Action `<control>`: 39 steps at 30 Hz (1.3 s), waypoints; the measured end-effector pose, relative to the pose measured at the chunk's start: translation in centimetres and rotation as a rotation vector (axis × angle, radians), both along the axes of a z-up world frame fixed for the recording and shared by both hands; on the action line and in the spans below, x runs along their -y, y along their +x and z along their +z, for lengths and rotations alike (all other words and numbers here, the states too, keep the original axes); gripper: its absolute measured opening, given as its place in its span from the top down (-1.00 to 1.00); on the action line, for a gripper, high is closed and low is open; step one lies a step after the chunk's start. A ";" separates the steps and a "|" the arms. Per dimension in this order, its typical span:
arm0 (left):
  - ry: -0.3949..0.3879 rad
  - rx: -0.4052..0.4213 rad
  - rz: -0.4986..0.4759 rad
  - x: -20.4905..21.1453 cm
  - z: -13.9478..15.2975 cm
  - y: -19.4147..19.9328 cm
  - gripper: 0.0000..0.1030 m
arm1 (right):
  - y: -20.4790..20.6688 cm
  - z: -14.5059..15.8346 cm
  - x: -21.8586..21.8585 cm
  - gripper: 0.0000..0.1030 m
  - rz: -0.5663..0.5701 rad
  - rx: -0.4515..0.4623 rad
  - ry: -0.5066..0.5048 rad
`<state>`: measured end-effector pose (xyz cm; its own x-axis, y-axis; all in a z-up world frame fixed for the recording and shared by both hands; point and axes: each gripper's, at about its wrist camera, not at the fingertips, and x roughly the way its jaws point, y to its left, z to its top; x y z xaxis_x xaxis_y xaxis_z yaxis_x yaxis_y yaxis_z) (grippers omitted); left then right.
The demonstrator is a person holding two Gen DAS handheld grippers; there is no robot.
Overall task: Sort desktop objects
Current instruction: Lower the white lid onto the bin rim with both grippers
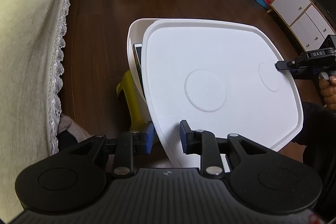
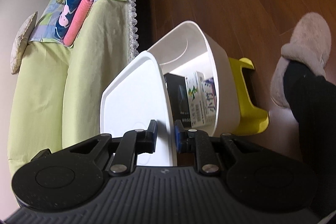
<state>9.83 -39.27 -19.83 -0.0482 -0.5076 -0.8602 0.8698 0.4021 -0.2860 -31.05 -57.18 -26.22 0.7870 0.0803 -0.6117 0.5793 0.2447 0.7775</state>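
We have the white lid (image 1: 220, 81) held over the white storage bin (image 2: 212, 68), which sits on a yellow stool (image 2: 250, 110) on the floor; the lid is shifted off the bin's mouth, so boxes (image 2: 199, 96) show inside. The left tool (image 1: 167, 135) straddles the lid's near rim, its blue pads just apart from the plastic, so we judge it not clamped. The right tool (image 2: 166, 135) straddles the opposite rim; we cannot tell whether it pinches. The lid looks light, stiff and smooth, likely slippery between pads. We would grip only the raised rim at opposite edges and keep it level, since the flat middle offers nothing to hold.
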 end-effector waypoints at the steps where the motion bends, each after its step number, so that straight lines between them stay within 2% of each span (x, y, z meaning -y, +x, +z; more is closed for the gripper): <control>1: 0.000 -0.001 0.002 0.3 -0.1 0.2 0.42 | 0.1 -0.1 0.3 0.69 -0.001 0.000 -0.001; 27: 0.037 -0.027 0.000 6.6 -4.0 5.7 0.42 | 5.3 -3.9 7.2 0.66 -0.016 -0.053 -0.003; 39: 0.036 -0.012 0.006 7.5 -4.4 6.2 0.42 | 6.1 -5.5 8.4 0.64 -0.033 -0.079 0.003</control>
